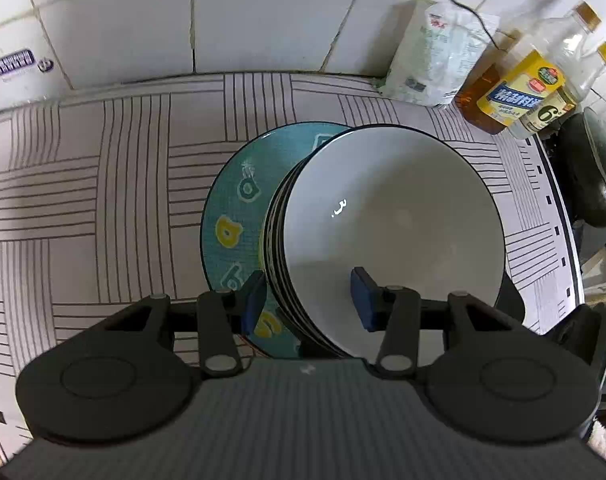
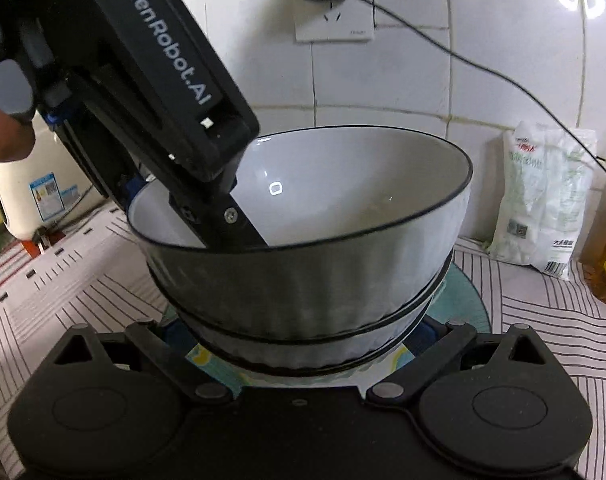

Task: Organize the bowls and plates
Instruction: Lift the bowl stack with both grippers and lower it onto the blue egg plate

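The left gripper (image 1: 309,298), matte black plastic with blue rubber pads, fills the bottom of the left wrist view. Its jaws straddle the wall of a stack of glossy white ceramic bowls with thin black rims (image 1: 391,232): one pad sits outside the ribbed sides, the other inside the top bowl, and they appear clamped on the stacked rims. In the right wrist view the same gripper comes down from the upper left, one finger reaching into the top bowl, with a fingertip of the person's hand (image 2: 3,136) at the left edge.

The right gripper (image 2: 299,336), of the same black plastic, lies across the bottom of its own view. Its fingers flank the foot of the bowl stack, but the tips are hidden behind the bowls, so I cannot tell whether they press on it.

The top bowl is round, deep, smooth inside and holds nothing. The stack sits in the centre of both views, over a flat round teal plate with yellow and white patterns (image 1: 235,216), which shows to its left in the left wrist view.

Beneath lies a white cloth with dark striped blocks (image 1: 103,184). Behind it is a glossy white tiled wall (image 1: 263,20). A soft white plastic bag with printing (image 2: 543,200) leans there at the right, beside clear bottles of amber oil with yellow labels (image 1: 519,88).
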A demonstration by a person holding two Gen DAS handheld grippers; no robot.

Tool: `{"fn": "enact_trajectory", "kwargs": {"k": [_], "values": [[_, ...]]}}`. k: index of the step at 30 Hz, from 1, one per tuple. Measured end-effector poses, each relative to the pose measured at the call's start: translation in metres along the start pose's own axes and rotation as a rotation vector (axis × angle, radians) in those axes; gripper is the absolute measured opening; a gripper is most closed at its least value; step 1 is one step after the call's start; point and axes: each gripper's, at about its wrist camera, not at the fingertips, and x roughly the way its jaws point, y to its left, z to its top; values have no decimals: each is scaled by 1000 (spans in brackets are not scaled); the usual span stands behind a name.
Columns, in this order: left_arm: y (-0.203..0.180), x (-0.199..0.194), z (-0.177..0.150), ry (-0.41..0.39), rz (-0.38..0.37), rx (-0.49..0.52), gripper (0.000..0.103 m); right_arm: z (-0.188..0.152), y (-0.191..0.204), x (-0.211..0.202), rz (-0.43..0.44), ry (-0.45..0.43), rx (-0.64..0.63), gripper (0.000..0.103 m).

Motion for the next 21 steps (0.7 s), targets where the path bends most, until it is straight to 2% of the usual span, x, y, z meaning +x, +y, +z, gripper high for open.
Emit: {"fn": "enact_trajectory", "kwargs": {"k": [6,12,15,17,19,21], "values": [[2,11,-1,1,16,-31,44,0,-2,9,8,36,-12,101],[3,11,-4,-38,16,-86,44,1,-13,11,35,40,-21,101],[-4,8,-4,-20,58,-109,44,7,-14,14,46,78,-23,101],[-11,0,-1,-8,131,-114,43,10,-16,15,64,130,-19,100],[-16,-13,-3,-63,152,-103,45,16,-20,9,65,176,6,100],[-21,-23,-6,-84,146,-119,46,18,-22,-4,63,192,21,100]]}}
